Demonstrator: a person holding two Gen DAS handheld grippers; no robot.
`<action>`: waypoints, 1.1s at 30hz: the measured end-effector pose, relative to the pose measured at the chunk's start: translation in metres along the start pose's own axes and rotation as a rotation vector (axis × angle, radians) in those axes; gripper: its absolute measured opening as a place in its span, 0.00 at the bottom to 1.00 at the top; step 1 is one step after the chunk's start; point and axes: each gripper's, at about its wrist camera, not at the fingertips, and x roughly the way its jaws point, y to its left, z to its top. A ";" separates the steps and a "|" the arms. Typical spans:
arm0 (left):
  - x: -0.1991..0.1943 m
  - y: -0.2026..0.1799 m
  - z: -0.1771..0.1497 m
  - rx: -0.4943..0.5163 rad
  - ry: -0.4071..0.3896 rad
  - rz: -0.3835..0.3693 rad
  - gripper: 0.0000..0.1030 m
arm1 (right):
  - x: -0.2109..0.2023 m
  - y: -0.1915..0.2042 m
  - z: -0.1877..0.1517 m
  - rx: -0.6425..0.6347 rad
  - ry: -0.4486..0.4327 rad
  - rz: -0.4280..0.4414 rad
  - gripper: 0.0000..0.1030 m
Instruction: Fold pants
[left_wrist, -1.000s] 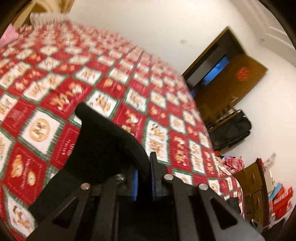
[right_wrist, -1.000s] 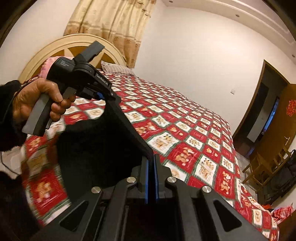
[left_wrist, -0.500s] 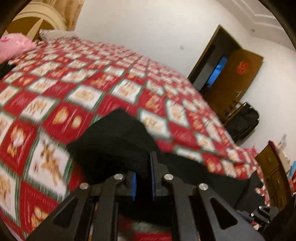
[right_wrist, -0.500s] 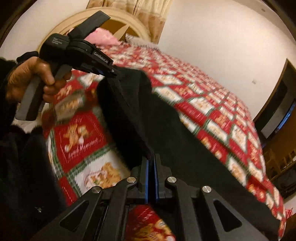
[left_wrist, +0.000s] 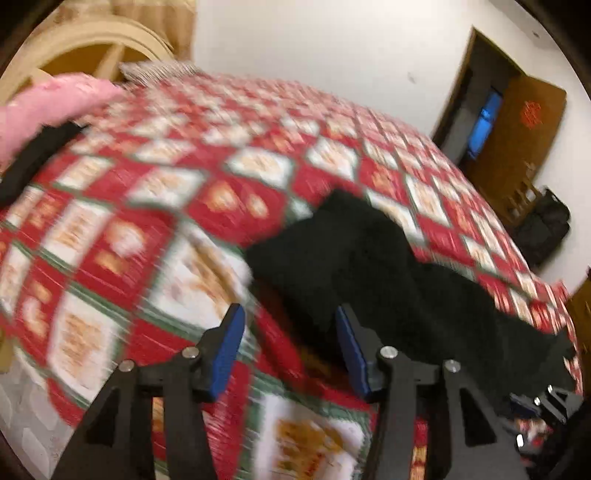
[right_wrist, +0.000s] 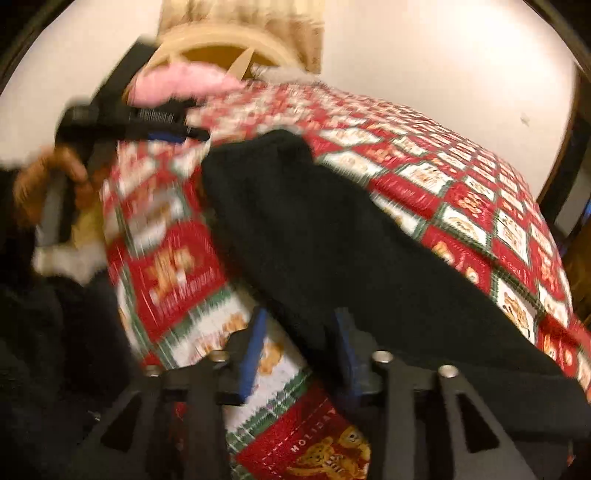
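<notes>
Bedroom, red patchwork bedspread (left_wrist: 155, 236) as landmark. Nearest: left tongs (left_wrist: 288, 347) and right tongs (right_wrist: 301, 350) just opened, gripping nothing. Black pants (right_wrist: 332, 240) dropped flat on bedspread, right tongs' edge between pads. Soft, limp, light; best pinched at waistband corners.

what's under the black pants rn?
The black pants lie on the red holiday-print bedspread, which shows all around them. The patch beneath is covered, so anything else under there can't be seen.
</notes>
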 end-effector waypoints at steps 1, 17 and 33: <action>-0.004 0.001 0.005 -0.004 -0.020 0.007 0.52 | -0.007 -0.007 0.005 0.038 -0.030 0.010 0.51; 0.048 -0.005 0.008 -0.145 0.066 -0.091 0.50 | 0.086 -0.076 0.072 0.285 0.064 0.202 0.54; 0.024 -0.034 0.051 0.114 -0.128 0.042 0.32 | 0.128 -0.075 0.079 0.496 0.172 0.458 0.58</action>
